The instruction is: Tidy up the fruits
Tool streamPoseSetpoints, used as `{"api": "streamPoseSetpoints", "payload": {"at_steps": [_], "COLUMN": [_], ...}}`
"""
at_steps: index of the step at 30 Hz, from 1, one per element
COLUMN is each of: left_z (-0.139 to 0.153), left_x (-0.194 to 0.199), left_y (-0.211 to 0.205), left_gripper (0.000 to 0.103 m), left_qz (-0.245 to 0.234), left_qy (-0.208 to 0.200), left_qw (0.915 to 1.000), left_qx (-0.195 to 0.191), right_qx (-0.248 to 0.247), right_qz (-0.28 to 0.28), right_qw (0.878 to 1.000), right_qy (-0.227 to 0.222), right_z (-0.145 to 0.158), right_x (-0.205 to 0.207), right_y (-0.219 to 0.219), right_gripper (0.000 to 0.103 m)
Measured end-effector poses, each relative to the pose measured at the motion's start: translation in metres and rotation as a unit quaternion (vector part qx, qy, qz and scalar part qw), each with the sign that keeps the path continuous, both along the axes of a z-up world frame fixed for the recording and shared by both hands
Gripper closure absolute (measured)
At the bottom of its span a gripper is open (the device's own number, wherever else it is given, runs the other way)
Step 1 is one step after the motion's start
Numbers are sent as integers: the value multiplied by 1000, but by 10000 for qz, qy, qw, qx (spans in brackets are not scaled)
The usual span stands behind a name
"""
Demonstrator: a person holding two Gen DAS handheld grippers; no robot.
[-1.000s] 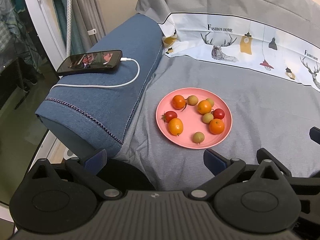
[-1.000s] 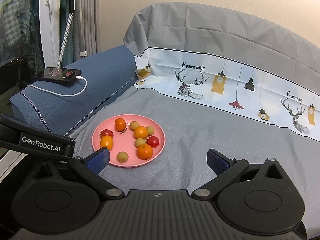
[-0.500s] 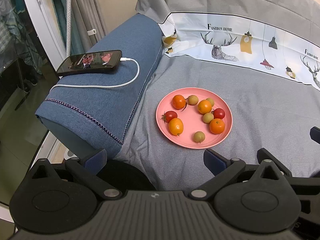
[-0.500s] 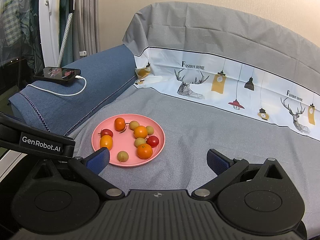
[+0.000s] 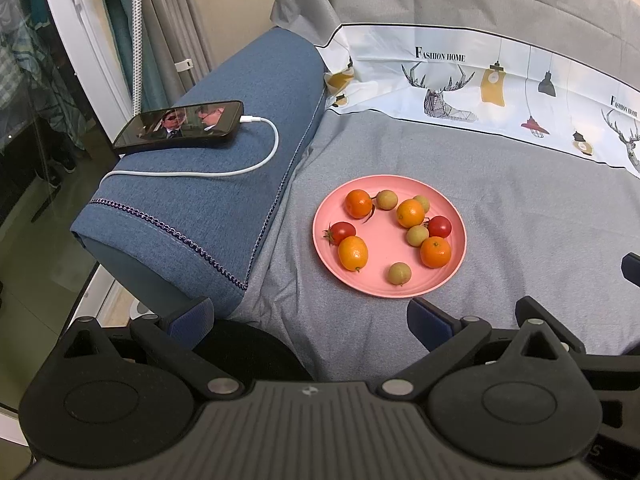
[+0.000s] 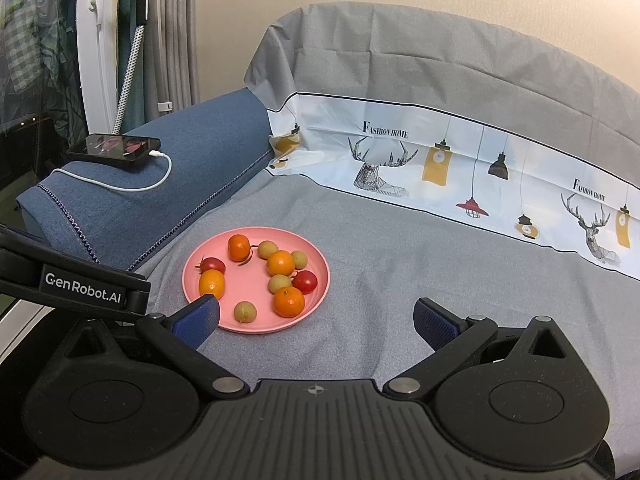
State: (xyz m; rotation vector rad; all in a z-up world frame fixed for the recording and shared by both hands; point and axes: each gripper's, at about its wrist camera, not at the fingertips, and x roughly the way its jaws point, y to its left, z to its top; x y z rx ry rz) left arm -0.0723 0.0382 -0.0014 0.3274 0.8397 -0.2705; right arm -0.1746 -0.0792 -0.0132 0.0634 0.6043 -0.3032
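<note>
A pink plate (image 5: 386, 246) lies on the grey sofa cover, also in the right wrist view (image 6: 248, 280). On it lie several small oranges (image 5: 435, 252), two red tomatoes (image 5: 439, 226) and several small yellow-green fruits (image 5: 399, 273). My left gripper (image 5: 308, 318) is open and empty, hovering in front of the plate's near left. My right gripper (image 6: 316, 320) is open and empty, its left finger (image 6: 198, 318) over the plate's near edge.
A blue sofa armrest (image 5: 224, 184) stands left of the plate, with a phone (image 5: 180, 124) and its white cable (image 5: 224, 170) on top. A printed deer-and-lamp cloth (image 6: 460, 172) covers the backrest. The floor drops off at the left.
Both views have crept slightly nearer to the plate. Nothing on the plate has moved and both grippers stay open.
</note>
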Motion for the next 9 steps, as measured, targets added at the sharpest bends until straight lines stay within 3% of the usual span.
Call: {"api": "streamPoseSetpoints", "payload": {"at_steps": [9], "left_z": [-3], "left_x": [4], "left_y": [-4], "left_gripper": [0], "left_qz": [42], "left_qy": [-87], "left_qw": [9998], "left_qx": [160], "right_qx": [57], "right_qz": [7], "right_qw": [10000], "right_qy": [4], "right_z": [-3], "right_x": [0], "right_y": [-1], "right_gripper": [1]}}
